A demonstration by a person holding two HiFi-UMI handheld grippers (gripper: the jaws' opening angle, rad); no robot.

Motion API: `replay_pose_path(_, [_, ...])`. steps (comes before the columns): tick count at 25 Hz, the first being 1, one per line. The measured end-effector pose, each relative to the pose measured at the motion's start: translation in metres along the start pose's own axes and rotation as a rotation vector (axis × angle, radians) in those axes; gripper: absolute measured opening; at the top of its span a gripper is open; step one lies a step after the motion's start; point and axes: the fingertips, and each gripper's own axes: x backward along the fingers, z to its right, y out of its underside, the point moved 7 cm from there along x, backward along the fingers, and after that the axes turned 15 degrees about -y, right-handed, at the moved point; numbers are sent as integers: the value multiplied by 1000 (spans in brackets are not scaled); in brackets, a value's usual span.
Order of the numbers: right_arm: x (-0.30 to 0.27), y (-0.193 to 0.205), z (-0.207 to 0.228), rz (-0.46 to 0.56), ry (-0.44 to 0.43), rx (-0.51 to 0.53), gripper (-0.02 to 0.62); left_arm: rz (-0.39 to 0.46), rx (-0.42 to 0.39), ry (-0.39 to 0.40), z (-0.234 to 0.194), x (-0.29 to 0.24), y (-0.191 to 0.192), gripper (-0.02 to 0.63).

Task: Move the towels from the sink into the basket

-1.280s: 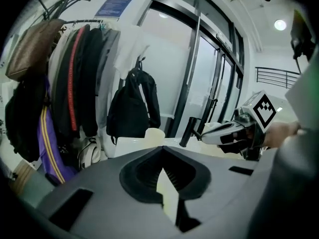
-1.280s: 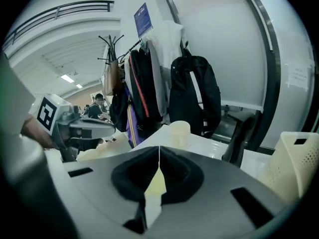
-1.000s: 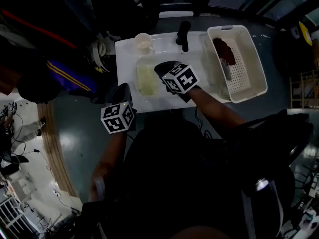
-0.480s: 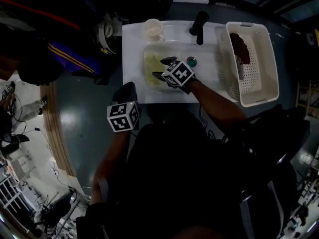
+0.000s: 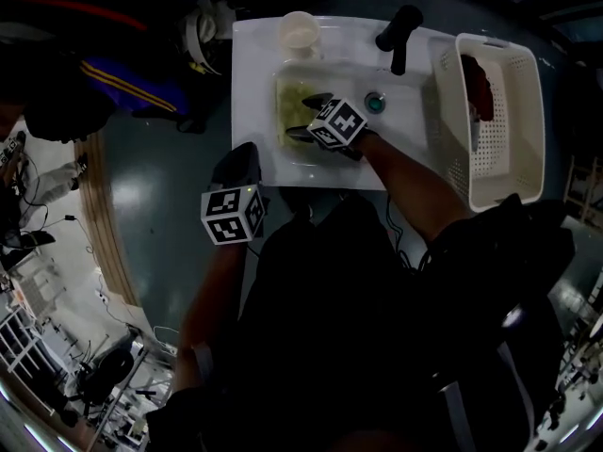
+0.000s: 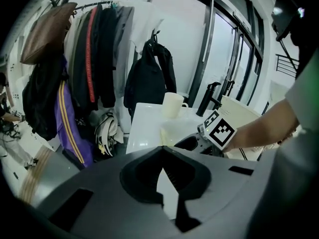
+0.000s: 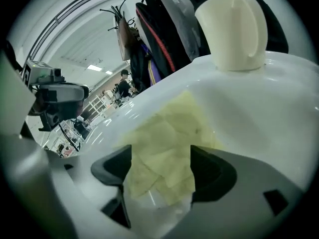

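R gripper (image 7: pixel 160 158): jaws just been opening, now wide, straddling yellow towel (image 7: pixel 169 128); pads not pressing it. Towel lies flat on bottom of sink (image 5: pixel 344 83), left part; cup (image 5: pixel 300 34) on rim beyond. L gripper (image 6: pixel 162 153): jaw tips together, nothing btwn, held off sink's front-left corner. Right of sink, basket (image 5: pixel 528 121) w/ red towel (image 5: pixel 479 88) inside.

Head view looks steeply down on the sink (image 5: pixel 250 83); both nearer gripper views share the cup (image 5: pixel 300 34).

Cream cup (image 5: pixel 300 33), black faucet (image 5: pixel 399 34), coats (image 6: pixel 94 59) hanging on a rack, dark backpack (image 6: pixel 149 78) beside them
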Motion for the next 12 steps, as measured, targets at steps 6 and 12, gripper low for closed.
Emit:
replay_pose_path(6, [-13, 9, 20, 31, -66, 20, 364, -21, 6, -11, -6, 2, 13, 8])
replay_pose_path(12, [-17, 14, 18, 59, -133, -27, 298, -6, 3, -7, -10, 7, 7, 8])
